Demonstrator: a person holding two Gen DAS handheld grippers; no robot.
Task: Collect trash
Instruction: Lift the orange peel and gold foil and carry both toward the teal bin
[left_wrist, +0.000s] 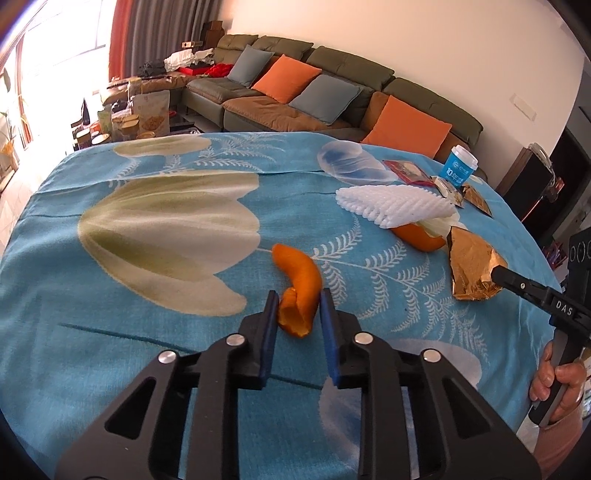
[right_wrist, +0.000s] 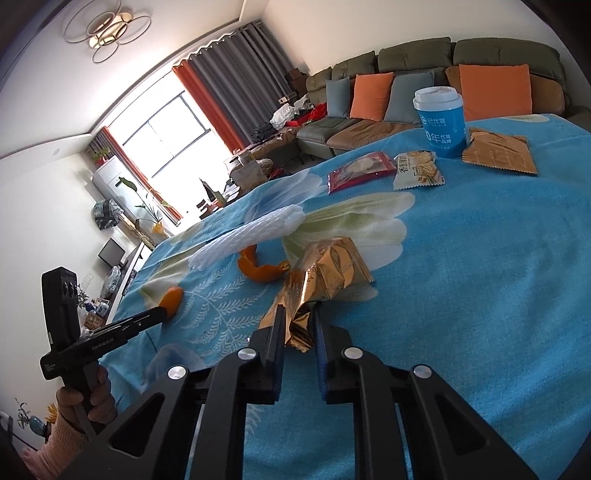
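Note:
A curled orange peel (left_wrist: 299, 295) lies on the blue flowered tablecloth (left_wrist: 110, 332), and my left gripper (left_wrist: 299, 301) is shut on its near end, both blue pads touching it. In the right wrist view that gripper (right_wrist: 162, 314) shows from the side with the peel (right_wrist: 173, 298) at its tip. My right gripper (right_wrist: 299, 314) is shut on a crumpled gold foil wrapper (right_wrist: 328, 269), which stays on the cloth. The left wrist view shows the wrapper (left_wrist: 471, 264) at the right gripper's (left_wrist: 496, 275) tip.
A second orange peel (right_wrist: 258, 267) lies half under a white foam net (right_wrist: 243, 236). Farther back are a red packet (right_wrist: 360, 171), a cracker packet (right_wrist: 417, 170), a blue paper cup (right_wrist: 441, 122), a flat gold packet (right_wrist: 498, 149) and clear plastic (left_wrist: 347, 162). A sofa stands beyond the table.

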